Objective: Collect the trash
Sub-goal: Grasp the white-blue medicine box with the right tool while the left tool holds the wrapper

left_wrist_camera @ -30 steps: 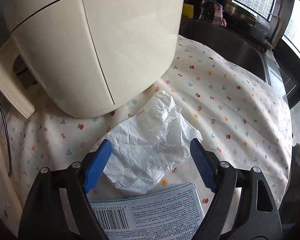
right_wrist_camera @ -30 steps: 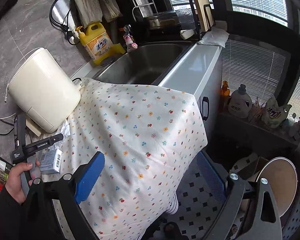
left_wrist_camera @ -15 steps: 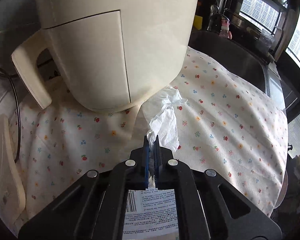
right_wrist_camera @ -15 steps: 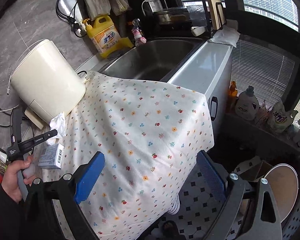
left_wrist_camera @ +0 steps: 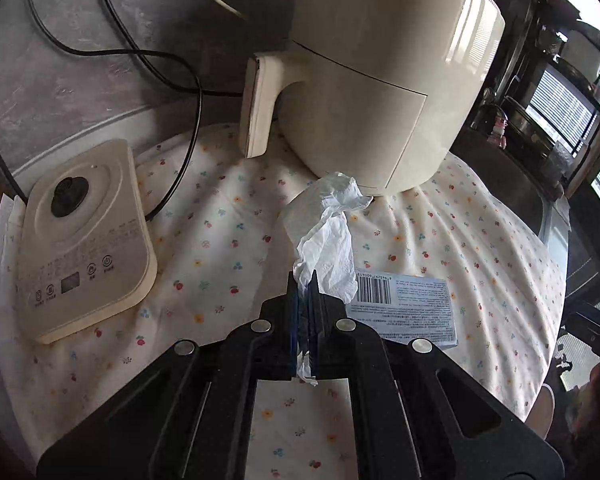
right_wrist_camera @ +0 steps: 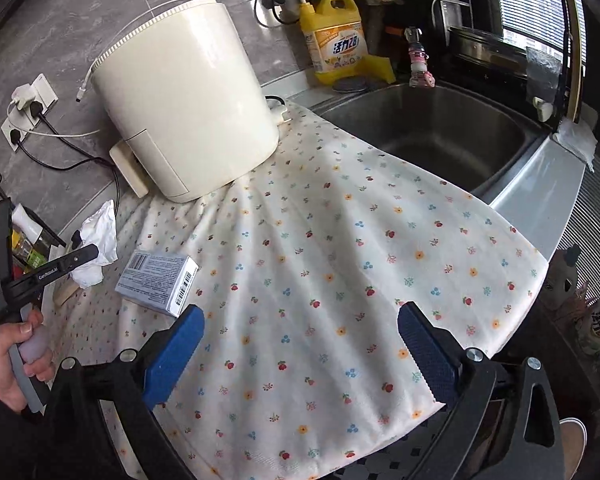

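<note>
My left gripper (left_wrist_camera: 304, 280) is shut on a crumpled white tissue (left_wrist_camera: 330, 236) and holds it lifted above the flowered cloth (left_wrist_camera: 228, 248). From the right wrist view the same tissue (right_wrist_camera: 98, 236) hangs from the left gripper (right_wrist_camera: 82, 252) at the far left. A small grey-blue carton (left_wrist_camera: 408, 306) with a barcode lies flat on the cloth just right of the left gripper; it also shows in the right wrist view (right_wrist_camera: 158, 278). My right gripper (right_wrist_camera: 300, 340) is open and empty above the cloth's front part.
A cream air fryer (left_wrist_camera: 380, 76) stands behind the tissue. A cream kettle base (left_wrist_camera: 80, 248) with a black cord lies at the left. A steel sink (right_wrist_camera: 432, 132), a yellow detergent bottle (right_wrist_camera: 334, 36) and wall sockets (right_wrist_camera: 24, 108) are further back.
The left gripper closed on the tissue, then lifted and pulled it back from the air fryer. The right gripper moved in closer over the cloth, still open.
</note>
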The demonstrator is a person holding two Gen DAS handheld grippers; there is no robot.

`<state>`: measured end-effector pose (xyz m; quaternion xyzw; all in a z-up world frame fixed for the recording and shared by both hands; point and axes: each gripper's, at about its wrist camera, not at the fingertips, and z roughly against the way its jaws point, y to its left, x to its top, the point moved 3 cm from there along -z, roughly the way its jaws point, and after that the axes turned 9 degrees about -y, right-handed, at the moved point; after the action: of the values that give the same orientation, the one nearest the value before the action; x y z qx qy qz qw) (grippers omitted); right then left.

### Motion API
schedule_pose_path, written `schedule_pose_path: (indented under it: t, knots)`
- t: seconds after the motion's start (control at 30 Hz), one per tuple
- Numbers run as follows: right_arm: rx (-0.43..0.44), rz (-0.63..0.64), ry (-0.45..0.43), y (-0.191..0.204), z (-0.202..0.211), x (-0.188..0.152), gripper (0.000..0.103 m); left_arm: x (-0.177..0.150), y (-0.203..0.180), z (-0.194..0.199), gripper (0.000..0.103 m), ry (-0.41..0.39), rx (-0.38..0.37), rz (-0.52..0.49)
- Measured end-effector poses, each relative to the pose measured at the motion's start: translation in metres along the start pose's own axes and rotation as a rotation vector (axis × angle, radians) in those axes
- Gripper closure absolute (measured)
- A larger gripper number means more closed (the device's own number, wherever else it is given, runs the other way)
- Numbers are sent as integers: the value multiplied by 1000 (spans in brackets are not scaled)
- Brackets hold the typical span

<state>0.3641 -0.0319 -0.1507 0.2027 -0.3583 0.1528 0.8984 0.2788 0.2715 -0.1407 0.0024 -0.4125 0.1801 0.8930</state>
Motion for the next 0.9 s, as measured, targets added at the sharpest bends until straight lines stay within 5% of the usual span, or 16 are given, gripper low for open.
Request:
schedule_pose_path:
  t: [0.47,0.9]
  knots:
    - [238,257,81,104,-67,-6,8,-49,84,57,98,-1,143,150]
    - [203,434,140,151,-120,-8,8,-65,104,70,98,-6,128,182]
